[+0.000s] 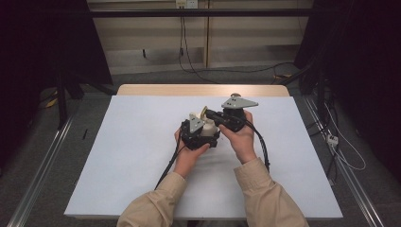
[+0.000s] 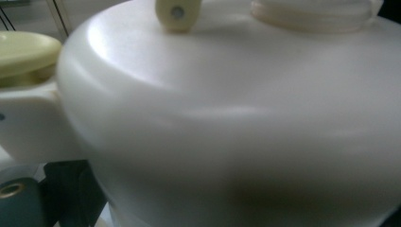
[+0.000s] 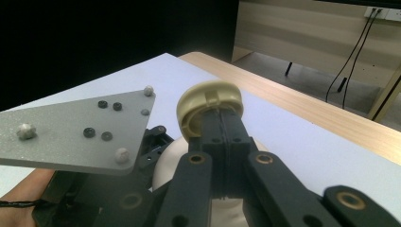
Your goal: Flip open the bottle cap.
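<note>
A white rounded plastic container (image 1: 209, 126) sits at the middle of the table between both hands. In the left gripper view its body (image 2: 236, 118) is very near, with a cream pivot piece (image 2: 177, 12) at the top, and one dark finger (image 2: 28, 198) shows at the lower left. My left gripper (image 1: 204, 128) clasps the container from the near left. My right gripper (image 3: 221, 116) is shut on a round cream lid (image 3: 208, 101), held tilted just above the container (image 3: 172, 161). In the high view the lid (image 1: 203, 112) shows at the right gripper's (image 1: 208, 114) tips.
A white sheet (image 1: 142, 156) covers the table, with a strip of wooden edge (image 1: 189, 90) at the far side. The left gripper's grey plate (image 3: 80, 127) lies close beside the right jaws. Cables trail from both grippers toward the person. Dark stands flank the table.
</note>
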A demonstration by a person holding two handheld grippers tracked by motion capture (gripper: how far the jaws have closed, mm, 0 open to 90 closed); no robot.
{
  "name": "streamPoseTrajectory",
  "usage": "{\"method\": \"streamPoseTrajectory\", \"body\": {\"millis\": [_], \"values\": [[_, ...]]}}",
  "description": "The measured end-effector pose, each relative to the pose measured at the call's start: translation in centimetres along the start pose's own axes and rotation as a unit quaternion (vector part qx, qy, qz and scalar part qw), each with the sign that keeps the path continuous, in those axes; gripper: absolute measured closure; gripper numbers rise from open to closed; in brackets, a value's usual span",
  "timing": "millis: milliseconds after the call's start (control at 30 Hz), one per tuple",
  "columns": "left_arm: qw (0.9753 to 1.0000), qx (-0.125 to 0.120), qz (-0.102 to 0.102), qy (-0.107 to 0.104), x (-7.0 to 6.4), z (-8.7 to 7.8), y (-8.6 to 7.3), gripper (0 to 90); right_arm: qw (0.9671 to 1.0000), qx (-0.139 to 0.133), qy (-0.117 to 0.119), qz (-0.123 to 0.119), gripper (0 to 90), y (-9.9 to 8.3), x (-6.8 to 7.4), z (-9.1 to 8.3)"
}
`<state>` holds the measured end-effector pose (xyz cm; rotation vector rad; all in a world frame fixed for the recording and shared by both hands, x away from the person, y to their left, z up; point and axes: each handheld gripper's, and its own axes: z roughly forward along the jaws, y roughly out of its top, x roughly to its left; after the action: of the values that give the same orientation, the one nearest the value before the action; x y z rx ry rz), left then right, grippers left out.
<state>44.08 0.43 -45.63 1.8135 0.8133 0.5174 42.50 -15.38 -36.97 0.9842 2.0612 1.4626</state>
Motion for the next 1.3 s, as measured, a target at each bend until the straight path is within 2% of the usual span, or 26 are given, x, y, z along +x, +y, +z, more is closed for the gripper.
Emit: {"method": "streamPoseTrajectory", "body": {"millis": [1300], "values": [[1.0000,0.001,-0.001,0.003,-0.07,-0.08,0.00,4.9,1.0000,-0.006,0.005,0.000,90.0,0.17,0.10,0.77]]}}
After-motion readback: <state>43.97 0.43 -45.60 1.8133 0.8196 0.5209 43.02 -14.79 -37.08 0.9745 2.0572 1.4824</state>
